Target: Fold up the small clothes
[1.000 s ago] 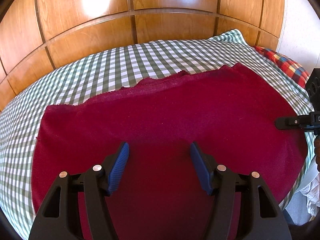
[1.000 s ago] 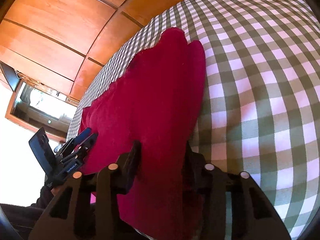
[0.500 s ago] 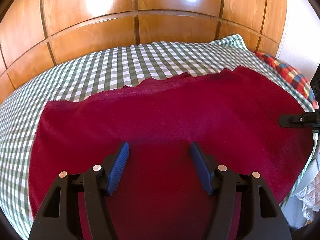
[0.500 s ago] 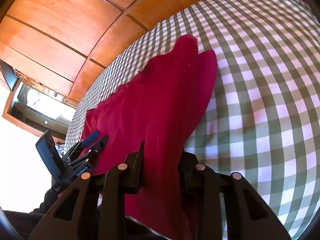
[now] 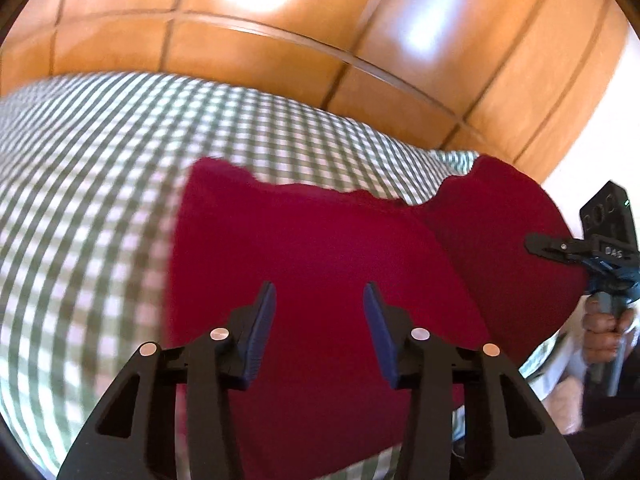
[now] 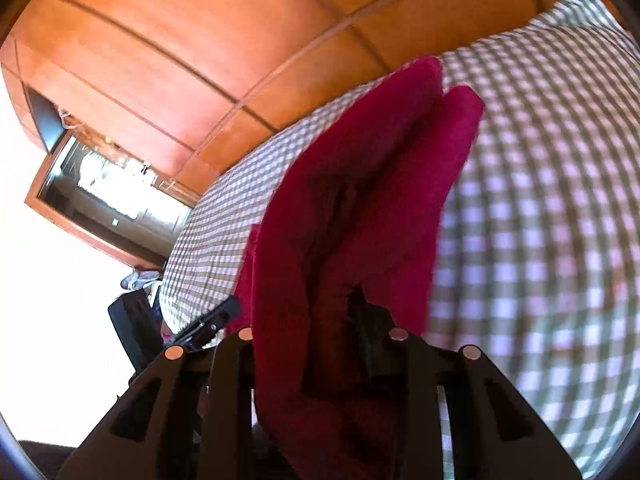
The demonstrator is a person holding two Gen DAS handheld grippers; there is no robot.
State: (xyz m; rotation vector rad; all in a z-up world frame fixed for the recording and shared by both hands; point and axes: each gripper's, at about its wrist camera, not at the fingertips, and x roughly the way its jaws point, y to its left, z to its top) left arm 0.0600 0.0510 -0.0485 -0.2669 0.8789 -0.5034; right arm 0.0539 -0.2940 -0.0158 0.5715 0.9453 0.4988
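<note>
A dark red cloth lies on a green-and-white checked bedcover. My left gripper hovers over the cloth with its blue-padded jaws open and empty. My right gripper is shut on the red cloth at its right end and has lifted that end into a standing fold. The lifted end shows in the left wrist view as a raised flap, with the right gripper at its edge.
A wooden panelled headboard rises behind the bed. A window frame is at the left of the right wrist view. The person's hand is at the bed's right edge. Checked cover lies beyond the cloth.
My right gripper has raised the cloth's right end and carried it leftward, so the cloth now looks narrower. My left gripper has swung to the right and its jaws have narrowed somewhat.
</note>
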